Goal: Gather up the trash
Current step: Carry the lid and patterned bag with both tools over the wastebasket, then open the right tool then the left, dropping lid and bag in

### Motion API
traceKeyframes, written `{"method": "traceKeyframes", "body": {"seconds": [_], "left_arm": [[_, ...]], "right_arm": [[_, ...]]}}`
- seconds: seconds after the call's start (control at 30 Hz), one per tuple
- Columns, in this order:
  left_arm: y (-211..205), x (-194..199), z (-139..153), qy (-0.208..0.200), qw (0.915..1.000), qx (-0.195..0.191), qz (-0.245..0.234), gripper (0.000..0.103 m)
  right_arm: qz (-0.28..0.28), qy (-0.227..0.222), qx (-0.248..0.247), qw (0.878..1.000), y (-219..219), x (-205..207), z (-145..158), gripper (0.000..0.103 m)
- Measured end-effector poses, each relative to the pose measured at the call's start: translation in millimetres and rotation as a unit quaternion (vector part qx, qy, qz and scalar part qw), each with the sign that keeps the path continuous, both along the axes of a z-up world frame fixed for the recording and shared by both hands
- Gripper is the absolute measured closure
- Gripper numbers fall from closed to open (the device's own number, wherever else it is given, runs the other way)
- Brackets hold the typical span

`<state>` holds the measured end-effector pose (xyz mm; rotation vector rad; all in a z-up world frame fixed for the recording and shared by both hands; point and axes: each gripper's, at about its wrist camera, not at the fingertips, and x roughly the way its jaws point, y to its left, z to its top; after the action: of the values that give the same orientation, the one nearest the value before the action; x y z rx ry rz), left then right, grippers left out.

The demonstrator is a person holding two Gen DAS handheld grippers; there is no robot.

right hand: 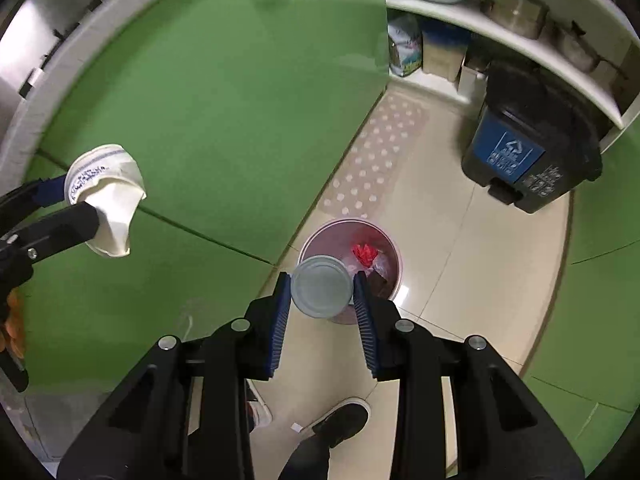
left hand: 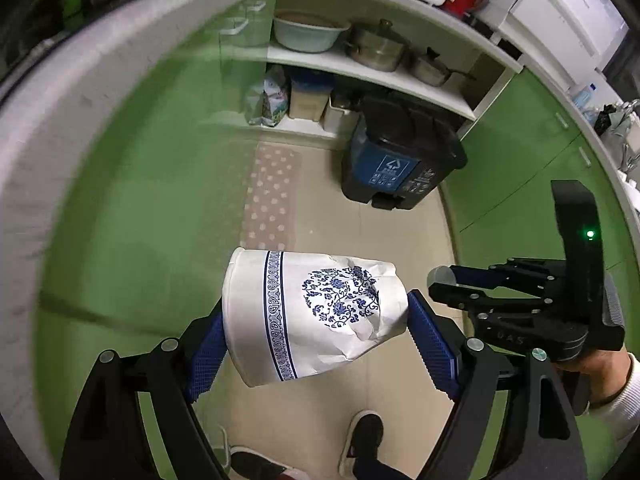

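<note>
My right hand-held gripper (right hand: pixel 322 300), clamped on a small grey cylindrical can (right hand: pixel 320 291), sits directly above the round pink-rimmed waste bin (right hand: pixel 394 258); left hand-held gripper (left hand: pixel 316 330), grasping a crumpled white-and-blue paper cup (left hand: pixel 316 312), is farther off.

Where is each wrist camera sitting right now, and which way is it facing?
Left wrist: on the left gripper, angled down at the floor and blue-labelled bin; its fingers clamp a crumpled paper cup; the right gripper, a hand and a shoe show.
Right wrist: on the right gripper, angled down over a small round bin; its fingers clamp a clear plastic cup; a shoe shows.
Shared: the blue-labelled bin, dotted mat, shelves, paper cup.
</note>
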<state>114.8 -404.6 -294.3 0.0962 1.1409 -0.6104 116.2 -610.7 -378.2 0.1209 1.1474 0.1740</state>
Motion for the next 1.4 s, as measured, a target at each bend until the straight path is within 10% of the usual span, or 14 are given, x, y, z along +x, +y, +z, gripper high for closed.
{"method": "traceKeyframes", "body": {"seconds": [0.43, 0.53, 0.63, 1.23, 1.4], "left_arm": [[-14, 31, -71, 0.016, 0.9998, 0.003, -0.006, 0.023], [-15, 33, -75, 0.015, 0.9998, 0.004, -0.009, 0.023], [-20, 35, -80, 0.017, 0.9997, 0.006, -0.015, 0.023], [-66, 31, -103, 0.038, 0.9969, 0.014, -0.067, 0.022], [-76, 32, -107, 0.031, 0.9966, 0.019, -0.074, 0.006]], "right_arm": [[0.007, 0.016, 0.012, 1.000, -9, 42, -89, 0.069], [-0.001, 0.015, 0.012, 1.000, -14, 43, -95, 0.027], [-0.017, 0.013, 0.013, 1.000, -24, 42, -97, 0.012], [-0.100, -0.009, 0.005, 0.995, -73, 2, -45, 0.007], [-0.110, -0.011, 0.009, 0.994, -80, -6, -44, 0.007]]}}
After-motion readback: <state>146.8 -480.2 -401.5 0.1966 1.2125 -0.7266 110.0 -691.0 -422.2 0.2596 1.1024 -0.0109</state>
